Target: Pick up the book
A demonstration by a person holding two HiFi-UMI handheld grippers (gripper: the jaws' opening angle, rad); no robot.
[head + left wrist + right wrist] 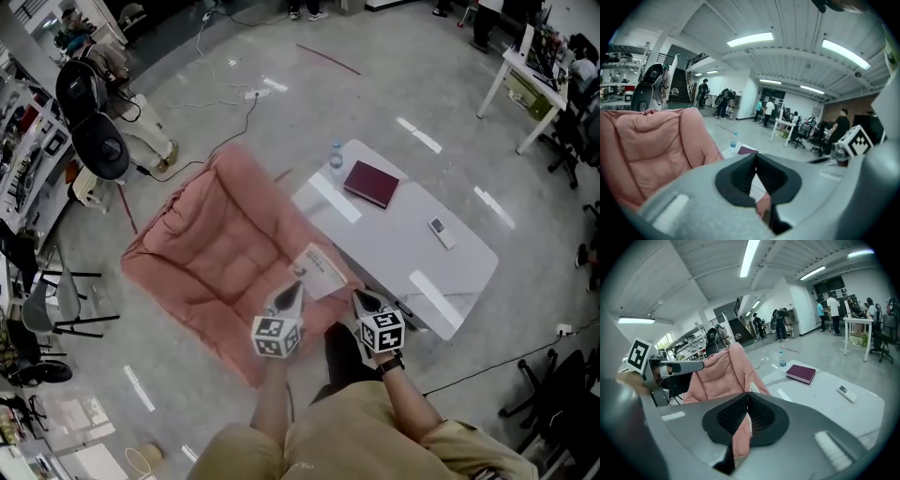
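Now, step: the approach, by the look of it; neither gripper is touching the book (371, 183) yet.
Left gripper (292, 296): jaws are sitting together, holding nothing, hovering over the near edge of the cushion (216, 253) at lower centre.
Right gripper (364, 300): jaws are likewise pressing together, empty, hovering just beside the near corner of the table (403, 248).
Book: maroon and closed, it is lying flat at the table's far-left end, upper centre of the head view, near the bottle (336, 159) and well apart from both grippers.
Next move: probably calling for a reach across the table, with jaws parting before closing on the book's edge.
Edges: the book is sitting close to the table's far-left rim, with the bottle standing just beyond it.
Open room: bare tabletop is stretching between grippers and book; the remote (442, 232) is lying right of that path, and a booklet (319, 270) is resting on the cushion left of it.
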